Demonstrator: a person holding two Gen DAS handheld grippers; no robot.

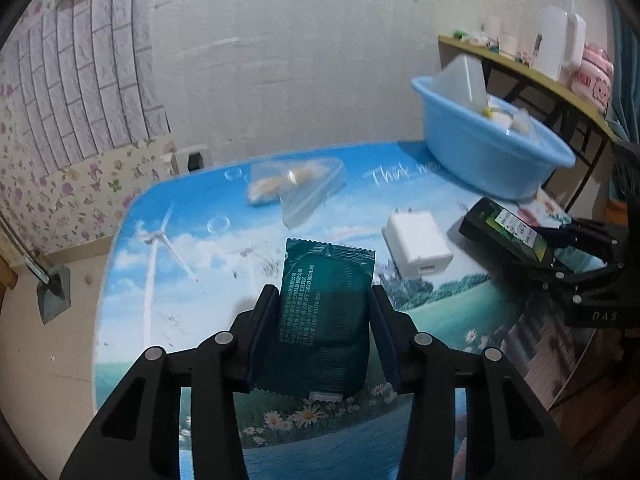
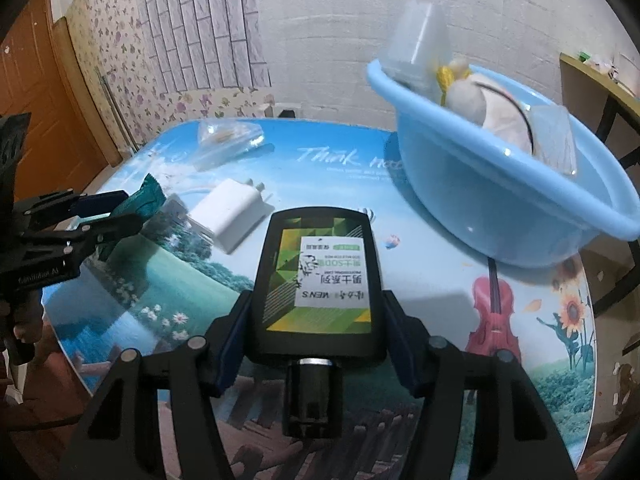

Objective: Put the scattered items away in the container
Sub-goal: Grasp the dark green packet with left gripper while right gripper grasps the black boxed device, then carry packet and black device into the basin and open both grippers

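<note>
Green sachet (image 1: 326, 316) sits clamped between left claw (image 1: 324, 300) fingers, above table (image 1: 168, 280).

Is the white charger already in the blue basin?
No, the white charger lies on the table, left of the blue basin, with no claw on it.

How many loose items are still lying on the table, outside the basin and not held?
2: the white charger mid-table, and the clear bag of snacks near the far edge. Others may sit out of view.
</note>
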